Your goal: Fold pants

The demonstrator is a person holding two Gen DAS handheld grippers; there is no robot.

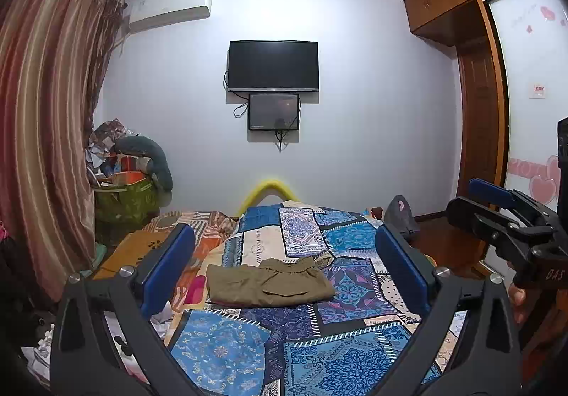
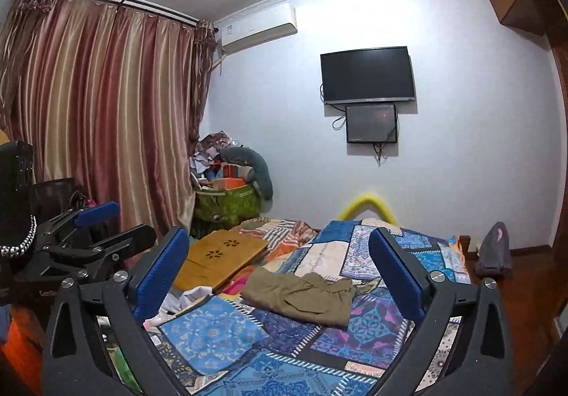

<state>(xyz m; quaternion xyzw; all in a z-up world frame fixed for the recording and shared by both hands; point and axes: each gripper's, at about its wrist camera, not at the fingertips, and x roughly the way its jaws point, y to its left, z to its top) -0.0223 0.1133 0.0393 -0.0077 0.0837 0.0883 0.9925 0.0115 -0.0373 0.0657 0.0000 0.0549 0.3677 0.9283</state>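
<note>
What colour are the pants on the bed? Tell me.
Olive-khaki, plain: the pants show best in the left wrist view, lying on the patchwork bedspread.

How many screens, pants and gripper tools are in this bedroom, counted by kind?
Screens on the wall: 2, the television and the smaller screen
Folded pants: 1
Grippers: 2, left gripper and right gripper
Total: 5

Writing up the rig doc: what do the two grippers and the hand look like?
Left gripper and right gripper match: black angular frames, silver round bolts at the joints, two flat fingers with textured blue pads. White lettering marks each body but is too small to read surely. No cables show. A bare hand shows under the right gripper; no sleeve is visible.
</note>
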